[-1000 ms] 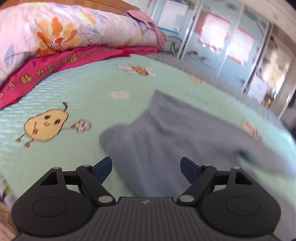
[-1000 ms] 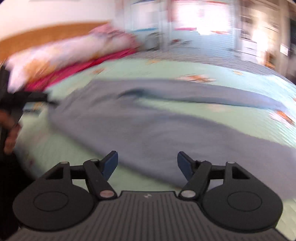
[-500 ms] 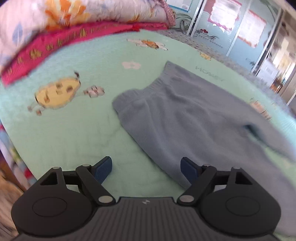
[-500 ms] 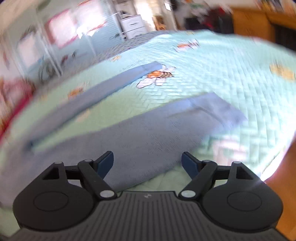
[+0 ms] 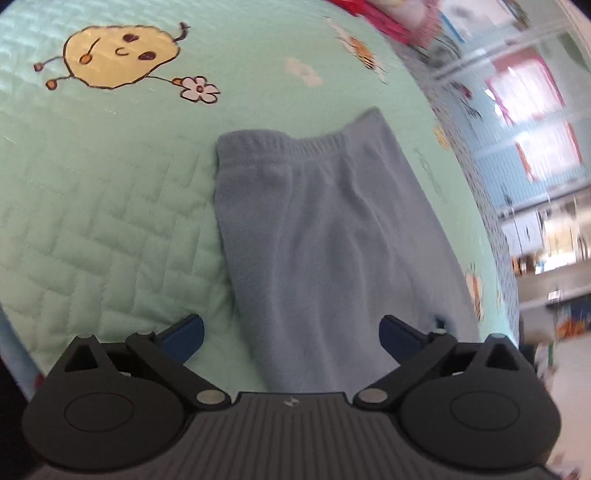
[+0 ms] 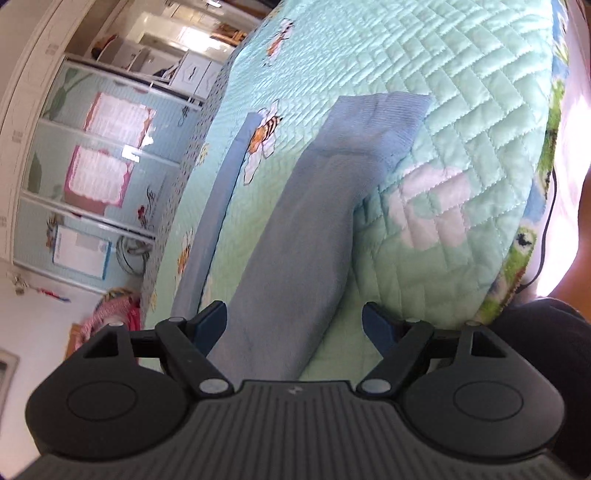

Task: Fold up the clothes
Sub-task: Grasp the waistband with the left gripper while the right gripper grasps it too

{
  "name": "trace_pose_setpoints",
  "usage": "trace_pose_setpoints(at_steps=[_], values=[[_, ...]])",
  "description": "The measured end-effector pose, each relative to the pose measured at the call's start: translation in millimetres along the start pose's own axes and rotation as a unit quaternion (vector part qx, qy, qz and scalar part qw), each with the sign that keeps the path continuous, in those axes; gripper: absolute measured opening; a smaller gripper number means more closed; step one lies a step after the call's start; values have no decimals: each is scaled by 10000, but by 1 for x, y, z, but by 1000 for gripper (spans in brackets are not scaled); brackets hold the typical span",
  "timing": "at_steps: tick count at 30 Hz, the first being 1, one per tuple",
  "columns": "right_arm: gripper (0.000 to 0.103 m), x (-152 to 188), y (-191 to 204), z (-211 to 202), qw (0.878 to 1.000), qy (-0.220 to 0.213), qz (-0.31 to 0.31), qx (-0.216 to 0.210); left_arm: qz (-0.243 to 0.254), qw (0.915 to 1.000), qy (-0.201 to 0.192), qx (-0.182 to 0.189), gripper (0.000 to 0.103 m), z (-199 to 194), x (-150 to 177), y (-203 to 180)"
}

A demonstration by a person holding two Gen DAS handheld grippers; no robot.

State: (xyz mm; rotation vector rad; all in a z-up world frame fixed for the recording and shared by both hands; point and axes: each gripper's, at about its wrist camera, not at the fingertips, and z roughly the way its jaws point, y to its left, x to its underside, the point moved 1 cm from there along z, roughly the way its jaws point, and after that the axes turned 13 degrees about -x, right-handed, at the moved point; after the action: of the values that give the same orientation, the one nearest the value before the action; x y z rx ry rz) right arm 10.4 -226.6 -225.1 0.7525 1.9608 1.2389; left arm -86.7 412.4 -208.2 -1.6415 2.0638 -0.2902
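Observation:
A pair of blue-grey knit trousers point(image 5: 325, 236) lies flat on the mint-green quilt point(image 5: 92, 221). In the left wrist view its ribbed waistband point(image 5: 291, 146) is at the far end. My left gripper point(image 5: 291, 334) hovers over the upper part of the trousers, its jaws opening wide, with nothing pressed between the pads. In the right wrist view one trouser leg point(image 6: 295, 236) runs away to its ribbed cuff point(image 6: 384, 118), and the other leg point(image 6: 218, 199) lies to the left. My right gripper point(image 6: 295, 326) hangs open above the near leg, holding nothing.
The quilt carries cartoon prints, a yellow potato figure point(image 5: 118, 55) and bees point(image 6: 266, 133). Pink bedding point(image 5: 384, 22) lies at the head of the bed. Glass wardrobe doors point(image 6: 85, 177) stand beyond the far side. The bed's edge point(image 6: 528, 236) drops off at the right.
Both views have rolled strongly. The left gripper sank toward the waistband end and its jaws widened. The right gripper swung along the trousers toward the leg cuffs.

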Motion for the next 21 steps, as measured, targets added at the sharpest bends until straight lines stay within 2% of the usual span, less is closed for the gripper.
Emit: trace_pose_setpoints(at_steps=[4,7,9,10,11,12,13,14,15,17,19,21], values=[[83,-6,-1,10,9999,-101,-37,-73,-101,9999,-104,-68,103,7,-9,-10],[82,-7,1,17,9997,-106,-197,-94,22,9995,-253,-177,103,10,-10,-19],[74,-9,0,22,9995,-125,-265,-106,88,9990,-396,-173,103,9,-7,-19],[57,-9,-1,25,9994,-129,-320,19,107,9986,-494,-130,103,8,-4,-18],[29,-10,-3,28,9991,-132,-375,165,131,9980,-606,-112,102,6,-2,-16],[16,-11,-6,29,9990,-122,-315,278,159,9970,-732,-184,90,4,1,-14],[6,-12,-12,32,9996,-104,-147,228,187,9958,-858,-256,58,1,3,-12],[6,-14,-18,35,9998,-85,38,150,212,9948,-940,-314,40,-1,5,-10],[6,-15,-20,35,9998,-89,117,101,182,9956,-874,-272,8,0,4,-6],[6,-15,-19,34,9999,-88,50,73,-182,9980,-590,133,7,3,0,9],[5,-15,-15,32,9999,-99,-60,31,-344,9976,-531,278,6,1,-4,17],[5,-16,-10,29,9997,-128,-195,-19,-303,9970,-593,384,6,-8,-5,18]])
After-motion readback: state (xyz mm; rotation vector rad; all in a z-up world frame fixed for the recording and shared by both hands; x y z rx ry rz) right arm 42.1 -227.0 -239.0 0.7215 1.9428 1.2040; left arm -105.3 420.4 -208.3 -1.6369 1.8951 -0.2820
